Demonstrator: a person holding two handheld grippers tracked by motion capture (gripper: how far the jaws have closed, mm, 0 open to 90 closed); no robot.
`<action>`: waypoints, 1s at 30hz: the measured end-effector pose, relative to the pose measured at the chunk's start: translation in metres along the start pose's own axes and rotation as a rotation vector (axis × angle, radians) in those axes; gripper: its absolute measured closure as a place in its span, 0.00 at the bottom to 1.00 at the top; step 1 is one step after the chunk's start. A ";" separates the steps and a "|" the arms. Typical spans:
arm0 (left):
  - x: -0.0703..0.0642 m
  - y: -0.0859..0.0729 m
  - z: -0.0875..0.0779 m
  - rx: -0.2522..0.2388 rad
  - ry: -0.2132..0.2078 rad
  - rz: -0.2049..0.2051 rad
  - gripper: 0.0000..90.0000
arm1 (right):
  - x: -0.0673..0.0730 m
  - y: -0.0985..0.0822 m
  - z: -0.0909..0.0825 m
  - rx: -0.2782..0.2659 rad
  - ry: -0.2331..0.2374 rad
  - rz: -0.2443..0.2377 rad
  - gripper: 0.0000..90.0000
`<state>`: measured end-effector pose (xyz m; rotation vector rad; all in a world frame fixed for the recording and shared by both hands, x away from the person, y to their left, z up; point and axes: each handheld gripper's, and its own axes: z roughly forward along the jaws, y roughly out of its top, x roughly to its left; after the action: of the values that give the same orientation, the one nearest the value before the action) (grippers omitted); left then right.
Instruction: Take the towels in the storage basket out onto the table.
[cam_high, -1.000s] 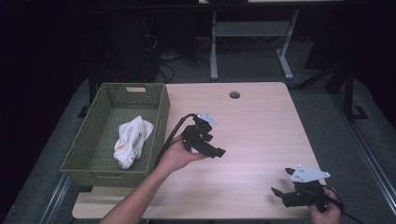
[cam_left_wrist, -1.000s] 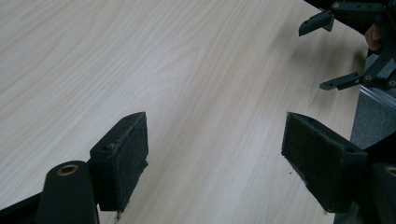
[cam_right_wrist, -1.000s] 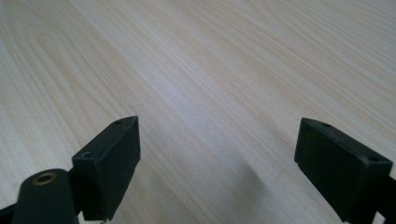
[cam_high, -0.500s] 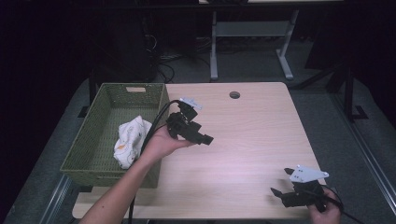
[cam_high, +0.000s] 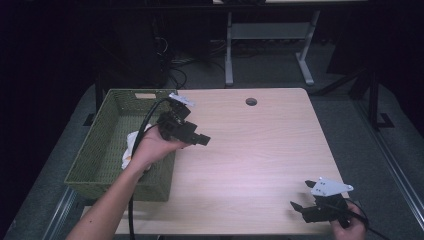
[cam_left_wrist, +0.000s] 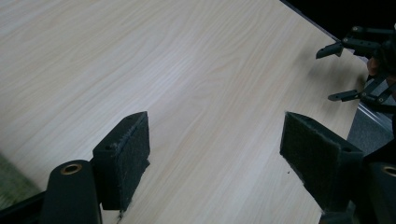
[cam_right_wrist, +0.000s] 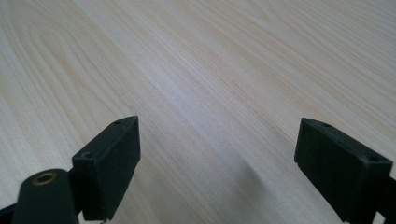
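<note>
We hold our left gripper (cam_high: 196, 136) raised, its fingers (cam_left_wrist: 123, 161) spread wide and empty; our right gripper (cam_high: 303, 196) waits low, likewise spread.

Table (cam_high: 260, 145): pale wood with fine lengthwise grain, one dark round hole (cam_high: 251, 101) near its upper edge. Basket (cam_high: 102, 150), left of frame: olive-green weave, tan label on the far wall. Cloth (cam_high: 131, 148) inside: white. Left gripper (cam_high: 202, 140) and right gripper (cam_high: 300, 200): black, each topped by a light grey plate; jaw pads dark charcoal. Floor: grey.
</note>
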<state>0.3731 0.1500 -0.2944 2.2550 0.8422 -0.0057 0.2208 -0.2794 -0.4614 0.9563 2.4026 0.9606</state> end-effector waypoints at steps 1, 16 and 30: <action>0.000 0.000 0.000 0.000 0.000 0.000 0.27 | 0.000 0.000 0.000 0.000 0.000 0.000 0.16; 0.049 -0.037 -0.046 -0.048 0.091 -0.148 0.27 | 0.001 0.001 0.002 0.005 0.000 -0.011 0.16; 0.081 -0.068 -0.061 -0.026 0.181 -0.227 0.30 | 0.000 0.000 0.002 0.000 0.001 -0.003 0.16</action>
<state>0.3842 0.2702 -0.3110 2.1467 1.1846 0.1045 0.2219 -0.2783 -0.4623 0.9527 2.4037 0.9606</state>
